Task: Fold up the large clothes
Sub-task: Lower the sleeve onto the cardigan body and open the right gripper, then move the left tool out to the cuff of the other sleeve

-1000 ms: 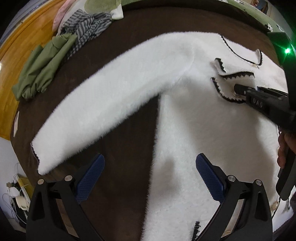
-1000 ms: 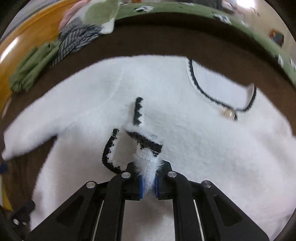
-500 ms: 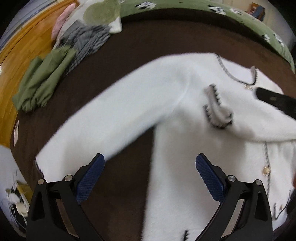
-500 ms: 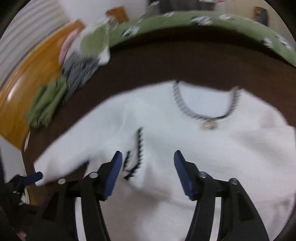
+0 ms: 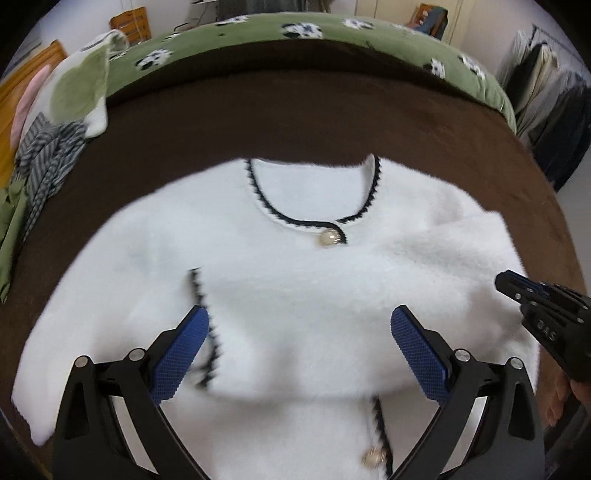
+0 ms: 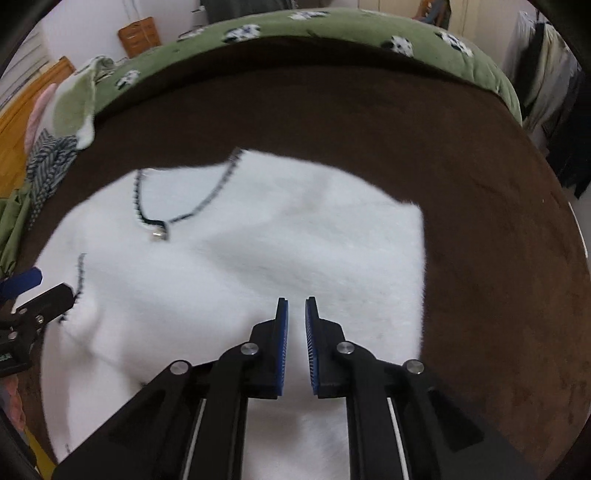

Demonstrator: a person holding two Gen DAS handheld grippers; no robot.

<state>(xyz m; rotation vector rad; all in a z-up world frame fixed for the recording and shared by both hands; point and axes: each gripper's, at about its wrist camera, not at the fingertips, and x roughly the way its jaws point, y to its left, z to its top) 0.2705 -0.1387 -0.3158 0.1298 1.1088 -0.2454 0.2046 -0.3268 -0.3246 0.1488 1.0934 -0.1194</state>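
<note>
A striped garment [image 5: 48,155] and a green garment [image 5: 9,229] are lying at the far left on the brown blanket [image 5: 295,122], with a green-and-white pillow [image 5: 79,92] just behind them. The white cardigan [image 5: 295,280] is lying flat on the blanket in the middle, neckline away from the cameras, its black trim [image 5: 291,219] and a pearl button [image 5: 327,238] showing. One sleeve is lying folded across the chest, its trimmed cuff toward the left. The left tongs [image 5: 299,347] are hovering over the folded sleeve with their blue pads [image 5: 177,354] spread wide and nothing between them. The right tongs [image 6: 295,321] are positioned over the right side of the cardigan; their jaws have just been closing and are now nearly pressed together, with only a narrow gap and no fabric pinched. A green patterned cover [image 5: 332,33] is bordering the blanket at the back, and clothes [image 5: 554,110] are hanging at the far right.
</note>
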